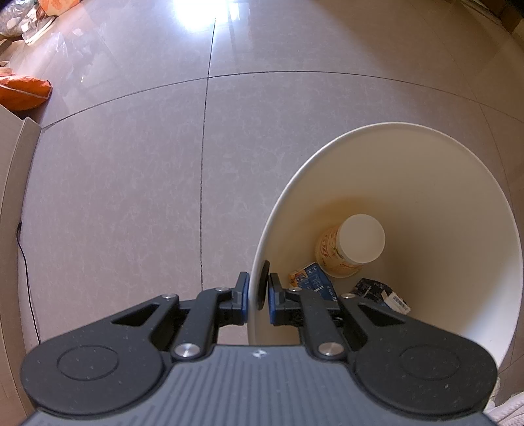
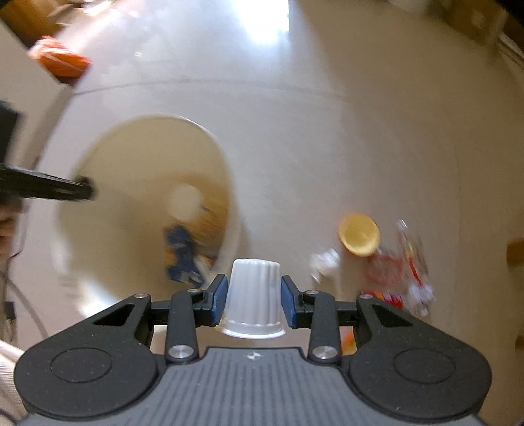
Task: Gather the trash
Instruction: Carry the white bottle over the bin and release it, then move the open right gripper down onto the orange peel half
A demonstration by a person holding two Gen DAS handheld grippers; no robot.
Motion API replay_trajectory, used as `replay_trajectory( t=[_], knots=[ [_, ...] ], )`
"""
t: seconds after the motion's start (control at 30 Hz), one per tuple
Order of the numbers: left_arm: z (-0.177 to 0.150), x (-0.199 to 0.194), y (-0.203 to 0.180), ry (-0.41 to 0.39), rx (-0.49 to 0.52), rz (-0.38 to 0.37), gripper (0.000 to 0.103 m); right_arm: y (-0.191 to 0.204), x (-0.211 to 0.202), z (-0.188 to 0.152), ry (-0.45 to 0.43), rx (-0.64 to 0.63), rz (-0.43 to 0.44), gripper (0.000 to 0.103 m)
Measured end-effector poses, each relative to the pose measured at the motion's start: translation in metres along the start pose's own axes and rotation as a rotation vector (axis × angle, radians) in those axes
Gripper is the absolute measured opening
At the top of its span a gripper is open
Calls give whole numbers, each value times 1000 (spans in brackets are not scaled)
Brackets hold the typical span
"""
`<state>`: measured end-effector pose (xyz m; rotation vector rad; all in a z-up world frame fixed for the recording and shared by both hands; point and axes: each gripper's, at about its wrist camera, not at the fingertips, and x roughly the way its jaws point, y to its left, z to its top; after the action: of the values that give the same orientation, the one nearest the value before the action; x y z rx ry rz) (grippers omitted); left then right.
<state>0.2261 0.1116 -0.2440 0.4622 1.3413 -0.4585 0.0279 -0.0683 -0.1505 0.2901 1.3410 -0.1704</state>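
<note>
A white waste bin (image 1: 425,183) stands on the tiled floor, and my left gripper (image 1: 258,291) is shut on its near rim. Inside lie a paper cup (image 1: 350,245), a blue carton (image 1: 312,278) and a dark packet (image 1: 380,291). In the right wrist view my right gripper (image 2: 253,295) is shut on a small white ribbed plastic cup (image 2: 253,291), held just right of the bin (image 2: 137,154). On the floor to the right lie a yellow cup (image 2: 358,234), crumpled white paper (image 2: 324,263) and a red-and-clear wrapper (image 2: 402,275). That view is blurred.
An orange bag (image 1: 23,93) and a cardboard box edge (image 1: 16,170) sit at the left, with a black cable (image 1: 28,278) along the wall. More clutter lies at the far left (image 1: 19,23). Open tile floor stretches ahead of the bin.
</note>
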Motion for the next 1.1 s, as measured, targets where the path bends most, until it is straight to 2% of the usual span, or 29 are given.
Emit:
replay_trajectory(
  t=[0.17, 0.3, 0.33, 0.37, 0.43, 0.47, 0.9, 1.0, 1.07, 1.1],
  knots=[
    [1, -1, 0, 0, 0, -2, 10, 41, -14, 12, -29, -80, 64, 40],
    [1, -1, 2, 0, -3, -3, 10, 56, -7, 14, -33, -116, 86, 40],
    [1, -1, 2, 0, -3, -4, 10, 62, -9, 14, -38, -133, 87, 47],
    [1, -1, 1, 0, -3, -4, 10, 66, -11, 14, -40, -143, 83, 59],
    [1, -1, 2, -1, -1, -4, 10, 69, -14, 12, -56, -150, 87, 66],
    [1, -1, 2, -1, -2, -3, 10, 69, -14, 12, -60, -152, 90, 66],
    [0, -1, 1, 0, -3, -2, 10, 29, -9, 1, -65, -75, 29, 72],
    [0, -1, 1, 0, -2, -2, 10, 11, 0, -8, -77, -36, -3, 84],
    [0, -1, 1, 0, -3, -2, 10, -6, 7, -17, -77, 12, -15, 99],
    [0, -1, 1, 0, -4, -2, 10, -14, 13, -21, -74, 34, -19, 101]
  ],
)
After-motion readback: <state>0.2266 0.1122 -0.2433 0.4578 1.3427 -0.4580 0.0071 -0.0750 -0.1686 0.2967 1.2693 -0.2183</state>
